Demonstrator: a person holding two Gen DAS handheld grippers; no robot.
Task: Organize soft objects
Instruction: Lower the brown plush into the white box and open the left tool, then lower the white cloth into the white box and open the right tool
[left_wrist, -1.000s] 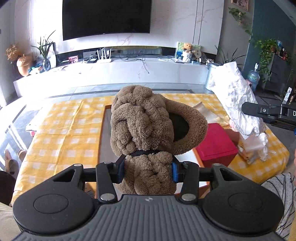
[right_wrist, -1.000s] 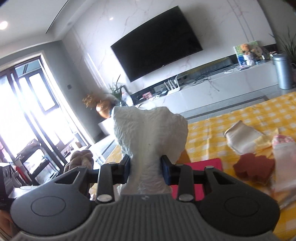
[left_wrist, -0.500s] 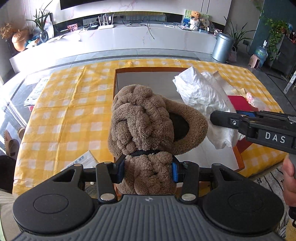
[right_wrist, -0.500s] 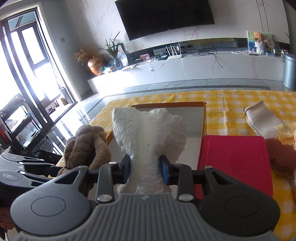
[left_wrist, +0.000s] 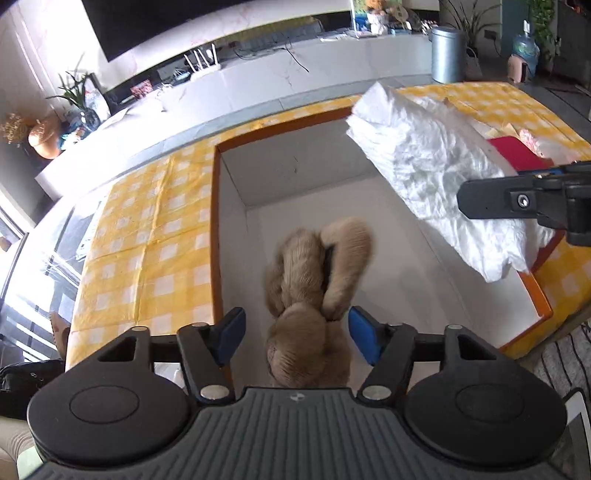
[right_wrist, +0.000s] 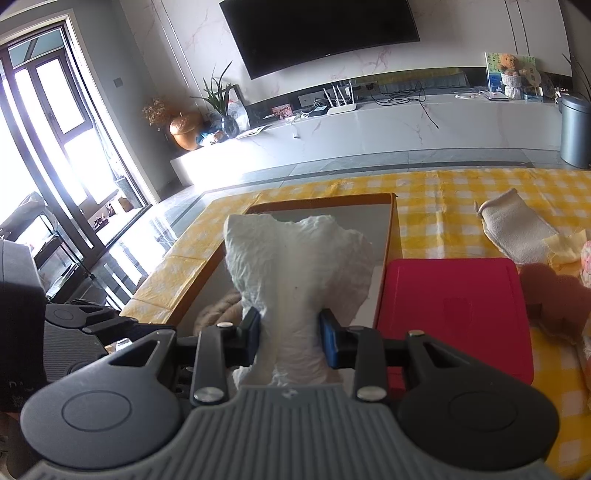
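Inside the open box (left_wrist: 236, 206), against its white floor, the brown plush slipper (left_wrist: 317, 280) hangs blurred between the left gripper (left_wrist: 297, 336)'s blue fingers (left_wrist: 231, 334), which are opening: both pads stand clear of the fur, with a plain gap on the left side and the right pad just beside the plush (whether that one still brushes it I cannot tell). The slipper's lower end runs down out of sight behind the gripper body. In the right wrist view only a sliver of brown fur shows, low in the box and left of the white bundle.

The right gripper (right_wrist: 290, 341) has its fingers (right_wrist: 330, 343) pressed in on the narrow waist of a crumpled white bundle (right_wrist: 295, 266), which looks like a soft padded cloth or paper item; its wider end fans out above the fingers. In the left wrist view that bundle slants over the right side of the box, held up off the floor of it.

The box has an orange-brown rim and sits on a yellow-and-white checked cloth (left_wrist: 147, 236) covering the surface. Just beside the box on its right lies a flat red lid (right_wrist: 454, 314). Beyond the lid, on the cloth, lie a beige folded cloth (right_wrist: 517, 236) and a dark brown soft item (right_wrist: 557, 295).
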